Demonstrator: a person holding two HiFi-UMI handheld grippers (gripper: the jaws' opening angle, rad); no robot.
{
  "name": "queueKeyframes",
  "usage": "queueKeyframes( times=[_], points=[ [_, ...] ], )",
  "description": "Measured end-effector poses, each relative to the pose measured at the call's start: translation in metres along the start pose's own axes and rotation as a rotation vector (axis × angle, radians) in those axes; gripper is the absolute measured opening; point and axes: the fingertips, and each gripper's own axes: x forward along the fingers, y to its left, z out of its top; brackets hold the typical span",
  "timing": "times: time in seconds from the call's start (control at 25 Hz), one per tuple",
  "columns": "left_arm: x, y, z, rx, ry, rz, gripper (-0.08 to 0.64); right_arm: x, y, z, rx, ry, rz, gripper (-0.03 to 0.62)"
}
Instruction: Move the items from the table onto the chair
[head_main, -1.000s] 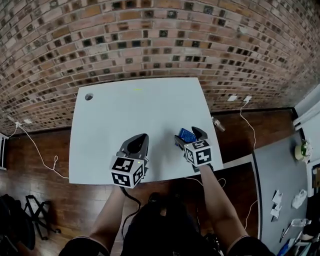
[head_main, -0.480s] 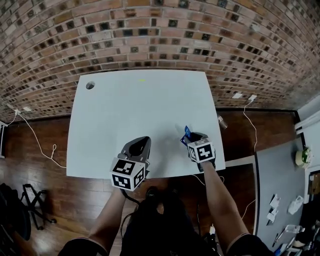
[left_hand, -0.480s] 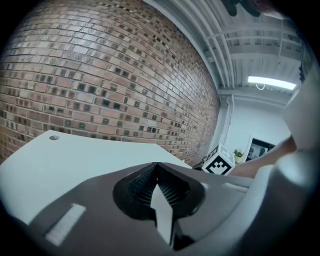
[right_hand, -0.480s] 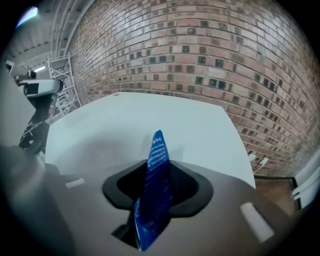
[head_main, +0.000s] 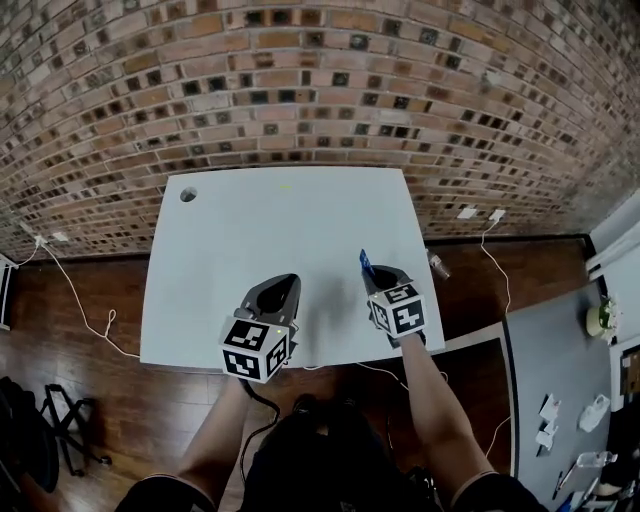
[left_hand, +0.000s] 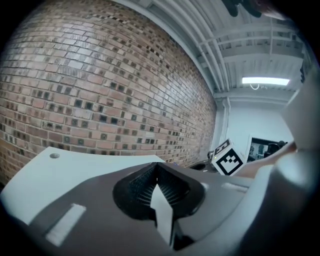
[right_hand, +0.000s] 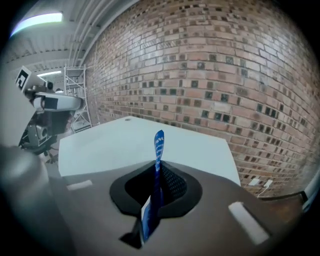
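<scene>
R tongs just clamped shut on blue packet near bench front-right edge — item secured, chair next; L tongs pressed together, empty

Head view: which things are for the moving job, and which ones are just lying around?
For the job:
- blue packet, held upright in the right gripper, whose jaws have just been closing on it
- white table
- left gripper, shut and empty

Just lying about:
- white plugs on the wooden floor
- grey table at the right, with small bits on it
</scene>
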Motion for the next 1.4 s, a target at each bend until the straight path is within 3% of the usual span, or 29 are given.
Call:
queueKeyframes(
  times=[0.44, 0.72, 0.88, 1.04, 1.4],
  points=[
    [-0.026, -0.011, 0.080, 0.102, -0.144, -0.017, 0.012, -0.088, 0.034, 0.140, -0.120, -0.370, -0.016, 0.005],
    [-0.033, -0.029, 0.100, 0.133, -0.188, -0.073, 0.012, -0.145, 0.048, 0.171, -0.133, -0.518, -0.052, 0.005],
    [-0.020, -0.049, 0.101, 0.151, -0.185, -0.142, 0.012, -0.165, 0.041, 0.168, -0.120, -0.549, -0.102, 0.005],
    [0.006, -0.095, 0.095, 0.162, -0.158, -0.276, 0.012, -0.199, 0.009, 0.139, -0.064, -0.530, -0.223, 0.005],
    [0.060, -0.296, 0.055, 0.208, -0.069, -0.691, 0.012, -0.345, -0.092, 0.002, 0.136, -0.443, -0.609, 0.005]
  ],
)
